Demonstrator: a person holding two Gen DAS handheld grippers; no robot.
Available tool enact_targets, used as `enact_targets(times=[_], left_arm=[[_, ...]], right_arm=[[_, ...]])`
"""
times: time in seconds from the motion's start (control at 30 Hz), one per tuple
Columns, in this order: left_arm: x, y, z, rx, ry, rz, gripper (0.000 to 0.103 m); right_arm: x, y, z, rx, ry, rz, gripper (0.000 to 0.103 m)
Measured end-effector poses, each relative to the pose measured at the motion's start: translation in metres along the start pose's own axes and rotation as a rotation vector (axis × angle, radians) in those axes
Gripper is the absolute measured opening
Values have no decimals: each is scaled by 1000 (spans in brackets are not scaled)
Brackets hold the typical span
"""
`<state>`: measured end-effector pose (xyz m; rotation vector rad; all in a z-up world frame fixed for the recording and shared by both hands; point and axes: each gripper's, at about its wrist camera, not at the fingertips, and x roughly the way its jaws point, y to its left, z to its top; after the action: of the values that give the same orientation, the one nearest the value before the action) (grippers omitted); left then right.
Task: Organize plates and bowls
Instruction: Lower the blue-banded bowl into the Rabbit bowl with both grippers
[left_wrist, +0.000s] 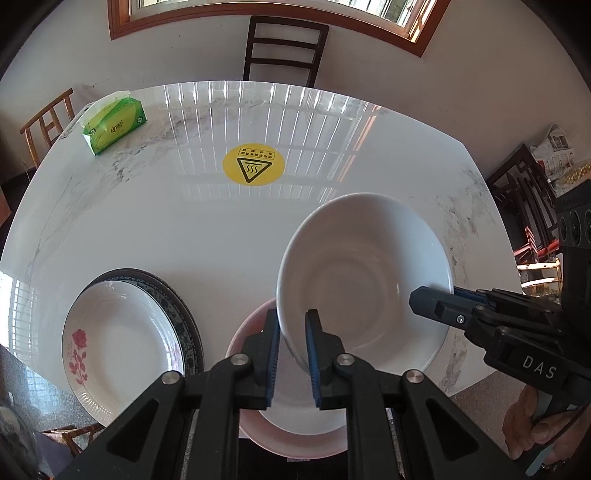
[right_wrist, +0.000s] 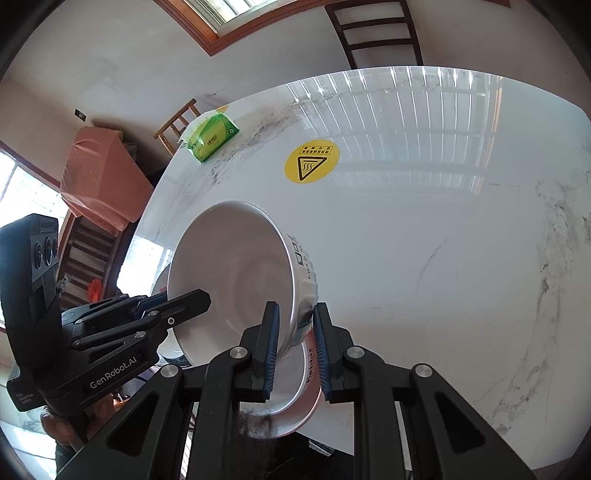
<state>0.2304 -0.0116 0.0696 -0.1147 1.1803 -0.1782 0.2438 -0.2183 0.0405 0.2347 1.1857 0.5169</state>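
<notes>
Currently: large white ceramic bowl (left_wrist: 364, 280) clamped at opposite rims by left gripper (left_wrist: 291, 354) and right gripper (right_wrist: 295, 354), in carry; next, nest into pink-rimmed bowl (left_wrist: 295, 432) below.

Left gripper (left_wrist: 291, 321) clamps near rim of white bowl (left_wrist: 364, 280), blue pads either side of wall; bowl tilted, lifted above pink plate (left_wrist: 295, 439) at surface (left_wrist: 221, 229) edge. Right gripper (left_wrist: 430, 304) pinches bowl's opposite rim, hand (left_wrist: 532, 424) behind it. To the left: rose-print plate (left_wrist: 118, 343) stacked on dark-patterned plate (left_wrist: 184, 314). Far side: yellow heat sticker (left_wrist: 253, 164), green tissue pack (left_wrist: 114, 123), w/ dark chair (left_wrist: 284, 48) beyond
</notes>
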Motion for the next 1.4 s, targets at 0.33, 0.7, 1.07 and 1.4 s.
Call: enact_targets(times=[0.33, 0.7, 1.07, 1.4], left_arm=[[-9, 3, -30, 3, 13, 9, 15], [-12, 9, -43, -4, 19, 6, 15], [-7, 11, -49, -6, 31, 6, 15], [1, 12, -54, -11, 47, 5, 15]], right_arm=[[-3, 14, -23, -24, 11, -8, 18], [4, 21, -35, -28, 30, -14, 18], [15, 25, -39, -33, 49, -27, 18], [21, 21, -45, -24, 68, -27, 18]])
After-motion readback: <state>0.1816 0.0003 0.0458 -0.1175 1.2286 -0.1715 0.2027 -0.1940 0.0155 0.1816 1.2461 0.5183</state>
